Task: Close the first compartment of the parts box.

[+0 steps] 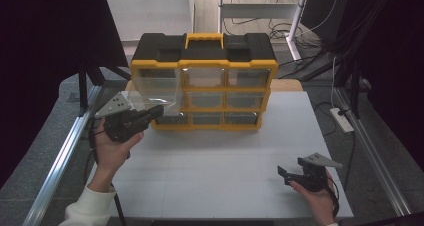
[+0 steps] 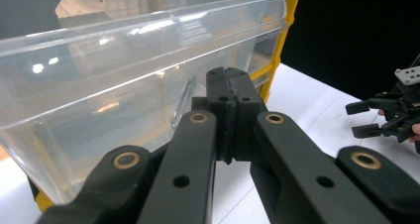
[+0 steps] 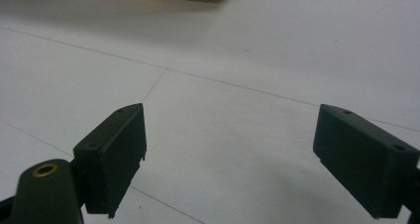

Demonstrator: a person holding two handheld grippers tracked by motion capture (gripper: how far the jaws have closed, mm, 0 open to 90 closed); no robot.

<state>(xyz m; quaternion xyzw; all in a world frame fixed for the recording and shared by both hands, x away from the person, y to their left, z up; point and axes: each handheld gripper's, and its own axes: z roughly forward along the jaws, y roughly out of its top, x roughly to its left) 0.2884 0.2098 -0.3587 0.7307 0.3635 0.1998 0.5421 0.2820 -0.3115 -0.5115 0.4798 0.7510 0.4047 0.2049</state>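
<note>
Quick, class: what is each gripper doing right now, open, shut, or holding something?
Left gripper: shut on the front of the clear drawer, pulled out of the yellow organizer.
Right gripper: open, holding nothing, above the white table.

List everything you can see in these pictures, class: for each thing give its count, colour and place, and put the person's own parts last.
Organizer cabinet: one, yellow frame with black top and yellow handle, at the far middle of the table, clear drawers in three rows.
Pulled-out drawer: one, clear plastic, sticking out of the cabinet's left column toward the person.
Table: one, white top with metal side rails.
Power strip: one, white, on the floor right of the table.
Cables: several, dark, on the floor behind the cabinet.
Left gripper: one, black, jaws shut at the drawer's front.
Right gripper: one, black, jaws open, low over the table's near right.
Hands: two, left hand with a white sleeve, right hand.
</note>
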